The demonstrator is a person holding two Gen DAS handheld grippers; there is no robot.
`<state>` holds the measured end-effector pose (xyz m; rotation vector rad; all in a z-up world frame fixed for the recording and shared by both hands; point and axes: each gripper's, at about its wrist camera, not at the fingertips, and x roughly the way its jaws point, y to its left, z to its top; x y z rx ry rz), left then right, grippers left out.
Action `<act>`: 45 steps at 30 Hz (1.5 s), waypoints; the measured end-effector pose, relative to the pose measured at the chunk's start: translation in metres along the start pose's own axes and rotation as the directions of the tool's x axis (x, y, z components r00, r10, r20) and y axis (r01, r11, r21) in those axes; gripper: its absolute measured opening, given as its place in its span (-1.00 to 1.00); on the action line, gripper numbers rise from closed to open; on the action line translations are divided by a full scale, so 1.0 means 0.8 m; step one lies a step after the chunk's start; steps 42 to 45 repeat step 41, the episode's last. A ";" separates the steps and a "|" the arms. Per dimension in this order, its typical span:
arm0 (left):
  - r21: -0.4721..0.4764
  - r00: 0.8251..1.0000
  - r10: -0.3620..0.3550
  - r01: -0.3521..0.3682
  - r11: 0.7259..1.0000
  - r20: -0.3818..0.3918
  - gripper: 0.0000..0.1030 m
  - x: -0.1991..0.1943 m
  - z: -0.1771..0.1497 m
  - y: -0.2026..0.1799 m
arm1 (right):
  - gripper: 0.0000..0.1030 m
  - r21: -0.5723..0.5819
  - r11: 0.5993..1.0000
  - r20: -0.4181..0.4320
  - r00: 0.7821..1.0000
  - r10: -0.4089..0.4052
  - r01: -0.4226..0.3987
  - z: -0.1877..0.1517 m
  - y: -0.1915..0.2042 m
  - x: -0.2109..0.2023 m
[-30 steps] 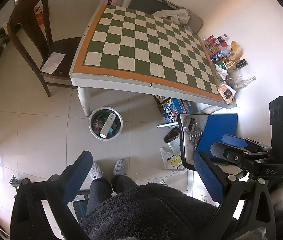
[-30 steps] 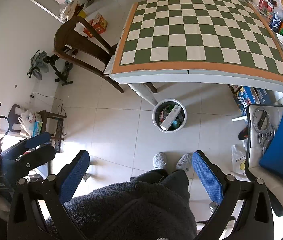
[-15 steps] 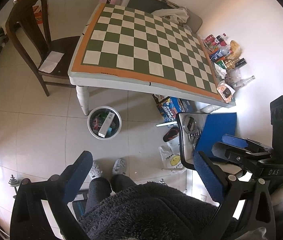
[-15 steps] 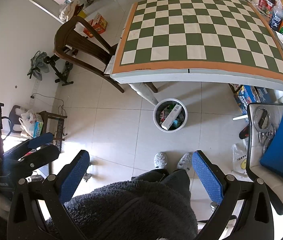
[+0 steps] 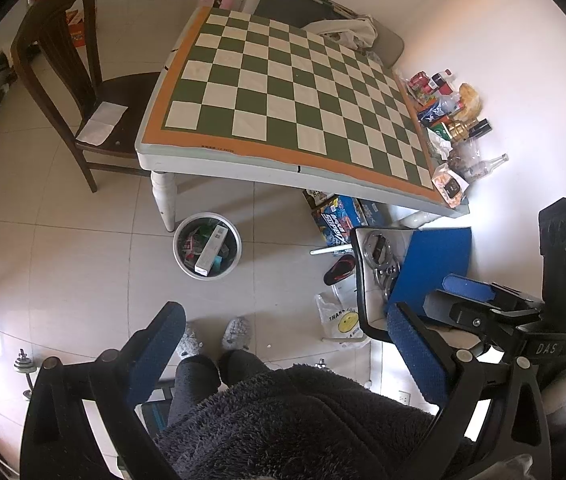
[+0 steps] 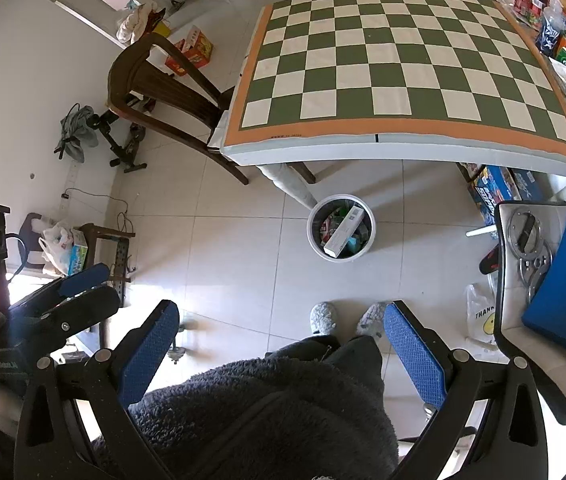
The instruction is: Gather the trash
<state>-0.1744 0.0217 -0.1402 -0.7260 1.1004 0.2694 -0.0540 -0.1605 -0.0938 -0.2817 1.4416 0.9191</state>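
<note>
A round white trash bin (image 5: 207,246) stands on the tiled floor by the table leg, holding a white carton (image 5: 211,249) and other wrappers; it also shows in the right wrist view (image 6: 341,227). My left gripper (image 5: 283,338) is open and empty, held high above my lap. My right gripper (image 6: 281,332) is open and empty, also high above the floor. The right gripper shows at the right edge of the left wrist view (image 5: 479,300). The left gripper shows at the left edge of the right wrist view (image 6: 71,292).
A table with a green checkered cloth (image 5: 291,104) has bottles and snack packs (image 5: 447,120) along its right edge. A dark wooden chair (image 5: 63,80) stands left of it. A chair with a blue pad (image 5: 431,264), boxes and a plastic bag (image 5: 341,320) lie right.
Both views have shifted slightly, so the table and bin sit a little lower left in the left wrist view. Both grippers stay open and empty.
</note>
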 end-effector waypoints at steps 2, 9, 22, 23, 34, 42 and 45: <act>0.004 1.000 0.001 -0.001 1.000 -0.001 1.00 0.000 0.001 0.001 | 1.00 -0.002 1.000 0.000 1.000 -0.001 0.001 -0.001 0.001 0.000; 0.005 1.000 -0.001 0.001 1.000 -0.001 1.00 0.000 0.002 0.003 | 1.00 0.002 1.000 0.002 1.000 -0.001 0.001 0.001 0.002 0.001; 0.004 1.000 -0.003 0.003 1.000 -0.002 1.00 -0.001 0.002 0.004 | 1.00 0.009 1.000 0.003 1.000 0.002 -0.002 -0.003 0.005 0.002; 0.005 1.000 -0.003 0.003 1.000 -0.002 1.00 -0.001 0.003 0.004 | 1.00 0.006 1.000 0.002 1.000 0.002 -0.002 -0.004 0.004 0.001; -0.001 1.000 -0.004 0.004 1.000 0.001 1.00 -0.001 0.000 0.003 | 1.00 0.004 1.000 0.002 1.000 0.004 -0.004 -0.007 0.005 0.000; 0.001 1.000 0.001 -0.001 1.000 0.005 1.00 0.000 -0.001 0.001 | 1.00 -0.001 1.000 0.001 1.000 0.008 -0.008 -0.007 0.010 -0.003; 0.001 1.000 0.001 -0.001 1.000 0.005 1.00 0.000 -0.001 0.001 | 1.00 -0.001 1.000 0.001 1.000 0.008 -0.008 -0.007 0.010 -0.003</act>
